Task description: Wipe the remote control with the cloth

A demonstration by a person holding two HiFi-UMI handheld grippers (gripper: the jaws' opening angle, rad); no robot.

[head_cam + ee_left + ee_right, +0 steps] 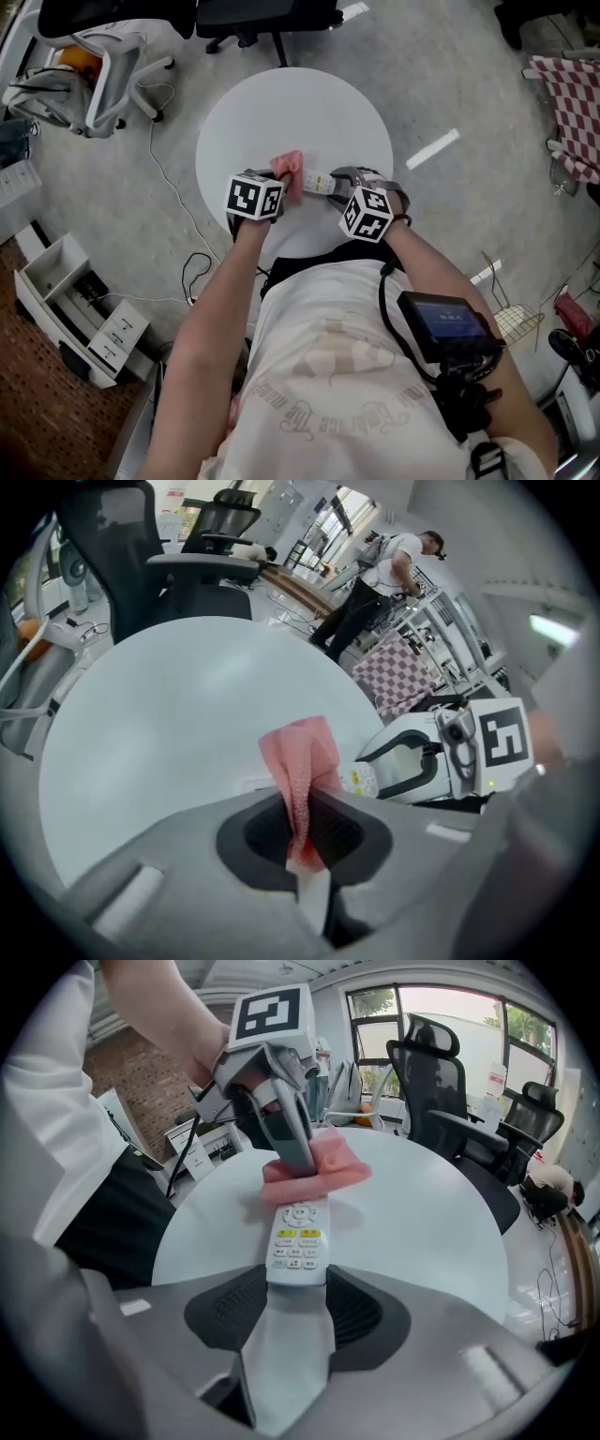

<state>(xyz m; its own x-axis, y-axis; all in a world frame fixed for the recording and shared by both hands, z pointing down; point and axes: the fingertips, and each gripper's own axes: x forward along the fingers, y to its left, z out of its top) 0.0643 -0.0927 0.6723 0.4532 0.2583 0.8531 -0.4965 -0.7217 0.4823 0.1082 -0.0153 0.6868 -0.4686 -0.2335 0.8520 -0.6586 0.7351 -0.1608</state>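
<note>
We hold the left gripper [302, 841] with its fingers [255, 834] pinched tight on a pink cloth [302, 761], a fold of it standing up between them. Our right gripper [298, 1309] has its fingers [361, 1309] clamped on the near end of the white remote control [298, 1237], which lies button side up and points away over the round white worktop [309, 108]. The cloth is draped across the far end of the remote control and covers that tip, with the left gripper bearing down on it there. In the head view both grippers meet near the worktop's near edge. Black office chairs [441, 1082] stand beyond the worktop, and a person [384, 564] stands far off in the room
</note>
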